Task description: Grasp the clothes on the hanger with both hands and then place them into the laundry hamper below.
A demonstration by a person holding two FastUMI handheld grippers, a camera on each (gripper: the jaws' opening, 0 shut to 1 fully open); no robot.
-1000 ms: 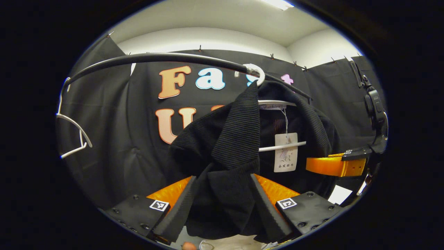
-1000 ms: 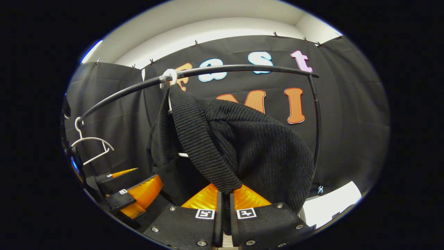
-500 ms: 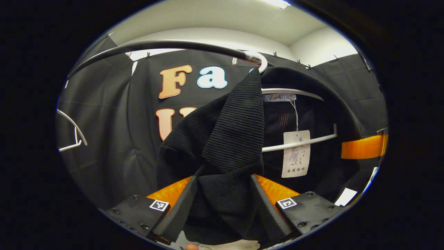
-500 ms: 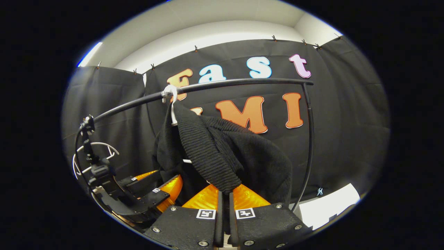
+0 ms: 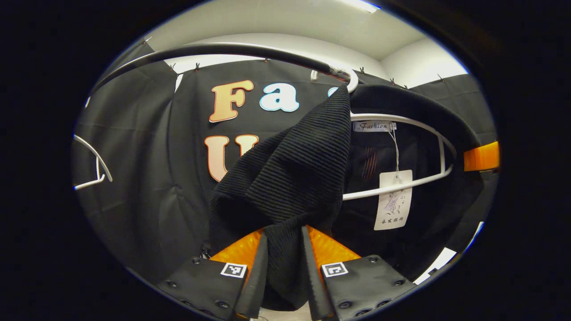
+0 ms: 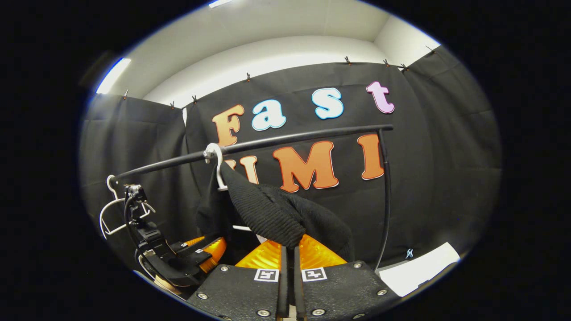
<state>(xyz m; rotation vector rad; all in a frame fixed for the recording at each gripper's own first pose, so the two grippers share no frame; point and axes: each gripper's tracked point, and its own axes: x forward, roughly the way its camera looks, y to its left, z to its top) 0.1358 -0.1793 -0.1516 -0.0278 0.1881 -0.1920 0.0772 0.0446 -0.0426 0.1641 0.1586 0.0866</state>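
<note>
Each hand-held gripper, left [image 5: 284, 263] and right [image 6: 289, 276], clamped on the black sweater's [image 5: 294, 169] ribbed edge.

Booth interior. Black cloth [image 6: 428, 147] hangs as wall on all visible sides, pinned along its top edge by small dark clips [image 6: 248, 77]; it shows soft vertical folds. Above the cloth, a band of white wall [image 6: 276, 53] runs up to a pale ceiling [image 5: 276, 22]. Ceiling light [image 6: 113, 75]: a bright strip at upper left in the right gripper view; another strip [image 5: 362, 5] at the top edge in the left gripper view. A black rail [image 6: 285, 140] crosses in front of the cloth, turning down into a post [image 6: 384, 196] at its right end. White floor patch [image 6: 419, 267] at lower right.
</note>
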